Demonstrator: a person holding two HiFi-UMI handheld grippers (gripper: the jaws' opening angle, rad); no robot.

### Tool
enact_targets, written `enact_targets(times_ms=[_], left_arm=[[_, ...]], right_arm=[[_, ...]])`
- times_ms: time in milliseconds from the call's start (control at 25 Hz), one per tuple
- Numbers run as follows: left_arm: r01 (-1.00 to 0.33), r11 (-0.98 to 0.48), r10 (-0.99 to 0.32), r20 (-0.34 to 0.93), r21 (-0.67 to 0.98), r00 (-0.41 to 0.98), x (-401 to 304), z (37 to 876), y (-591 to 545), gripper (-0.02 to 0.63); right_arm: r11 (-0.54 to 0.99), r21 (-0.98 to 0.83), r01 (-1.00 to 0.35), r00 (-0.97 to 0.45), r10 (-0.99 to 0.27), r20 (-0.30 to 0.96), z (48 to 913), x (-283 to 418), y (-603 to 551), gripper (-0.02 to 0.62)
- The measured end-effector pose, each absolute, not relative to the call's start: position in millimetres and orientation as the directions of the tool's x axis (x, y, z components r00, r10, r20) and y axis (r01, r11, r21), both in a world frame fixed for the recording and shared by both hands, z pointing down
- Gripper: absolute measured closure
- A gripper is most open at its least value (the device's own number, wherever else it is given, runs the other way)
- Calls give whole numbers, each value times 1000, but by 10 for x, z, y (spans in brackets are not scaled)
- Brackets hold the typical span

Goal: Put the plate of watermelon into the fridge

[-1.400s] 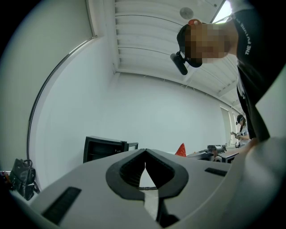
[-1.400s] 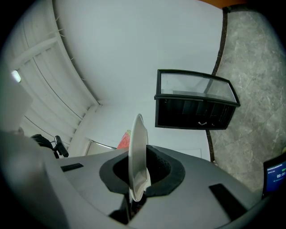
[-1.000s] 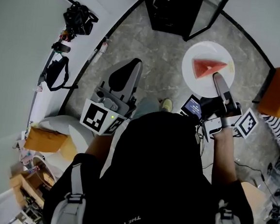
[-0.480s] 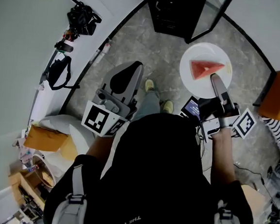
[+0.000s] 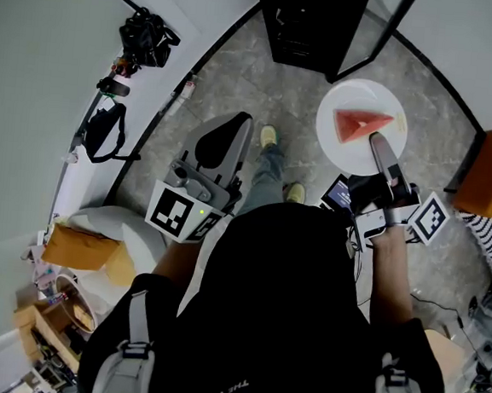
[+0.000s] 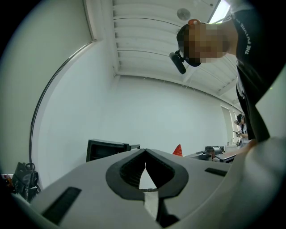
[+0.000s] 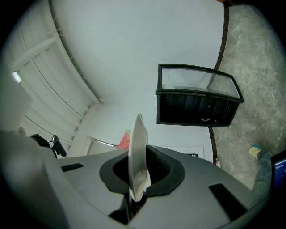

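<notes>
Holding the white plate [image 5: 336, 146] by its near rim in the right gripper [image 5: 377, 141], jaws pinched tight on the edge (plainest in the right gripper view, where the rim sits edge-on, wedged between the pads). Bearing a red watermelon wedge [image 5: 361, 124] on top, flat above the grey stone floor [image 5: 240, 71] and near the black fridge [image 5: 308, 21]. Facing that fridge with its glass door [image 5: 374, 27] swung open. Pointing the left gripper [image 5: 236, 119] forward too, tips closed together on nothing, well apart from the plate. Standing with two pale shoes [image 5: 270, 136] on the floor between the grippers.
</notes>
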State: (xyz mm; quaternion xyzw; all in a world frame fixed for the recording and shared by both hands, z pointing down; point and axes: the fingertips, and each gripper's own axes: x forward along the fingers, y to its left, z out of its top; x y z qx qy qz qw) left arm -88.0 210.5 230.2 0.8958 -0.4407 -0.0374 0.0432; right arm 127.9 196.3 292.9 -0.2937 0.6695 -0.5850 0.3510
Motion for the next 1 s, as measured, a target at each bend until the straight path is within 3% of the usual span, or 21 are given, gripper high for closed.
enact_targets(times_ms=[640, 1000], left_arm=[[-762, -641, -767, -49, 91, 639, -765, 2277, 1931, 594], [-749, -647, -761, -61, 141, 646, -939, 2300, 1097, 594]], right_arm=[[167, -986, 23, -576, -804, -150, 2903, 1277, 1868, 572], [145, -989, 11, -576, -808, -125, 2929, 1100, 1054, 572]])
